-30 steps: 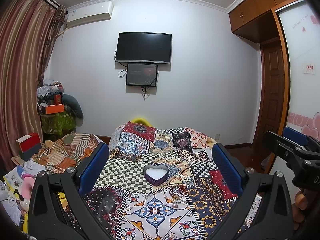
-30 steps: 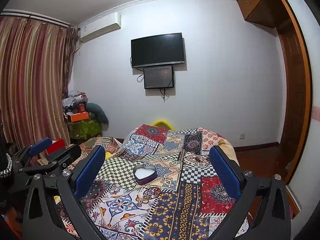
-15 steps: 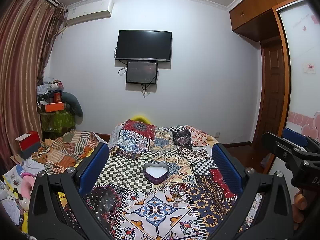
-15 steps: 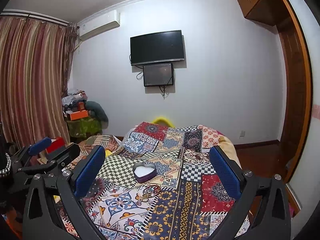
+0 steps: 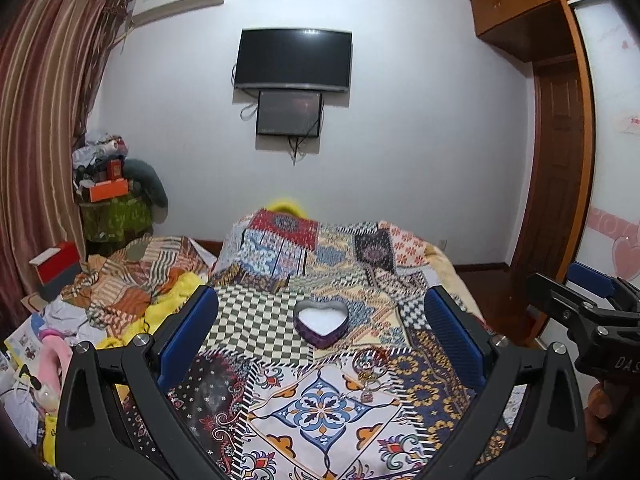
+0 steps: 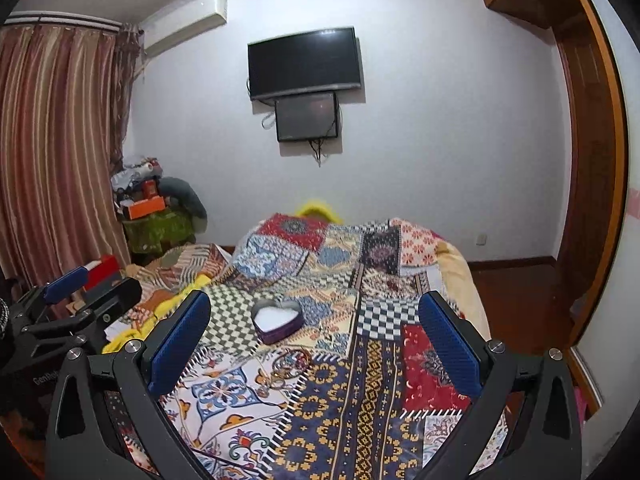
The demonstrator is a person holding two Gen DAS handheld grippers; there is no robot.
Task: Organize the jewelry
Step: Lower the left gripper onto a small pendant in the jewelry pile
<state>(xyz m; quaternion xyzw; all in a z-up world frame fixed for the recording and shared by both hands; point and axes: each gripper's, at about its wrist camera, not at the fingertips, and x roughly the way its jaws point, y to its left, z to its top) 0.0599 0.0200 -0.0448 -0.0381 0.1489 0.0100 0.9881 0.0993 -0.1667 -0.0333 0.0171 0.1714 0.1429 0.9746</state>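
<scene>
A purple heart-shaped box (image 5: pixel 321 323) with a white lining sits open on the patchwork bedspread (image 5: pixel 320 412); it also shows in the right wrist view (image 6: pixel 277 321). A small heap of jewelry (image 5: pixel 370 372) lies just in front of the box, and shows in the right wrist view (image 6: pixel 285 368) too. My left gripper (image 5: pixel 320 336) is open and empty, held above the bed short of the box. My right gripper (image 6: pixel 316 340) is open and empty, to the right of the left one. Each gripper shows at the edge of the other's view.
The bed runs toward a white wall with a TV (image 5: pixel 293 60). A rumpled striped blanket (image 5: pixel 132 276) and clutter lie to the left. A wooden door (image 5: pixel 556 176) and bare floor are to the right.
Both views have shifted slightly, as both grippers tilt a little. The box and jewelry have not moved. Both grippers stay open.
</scene>
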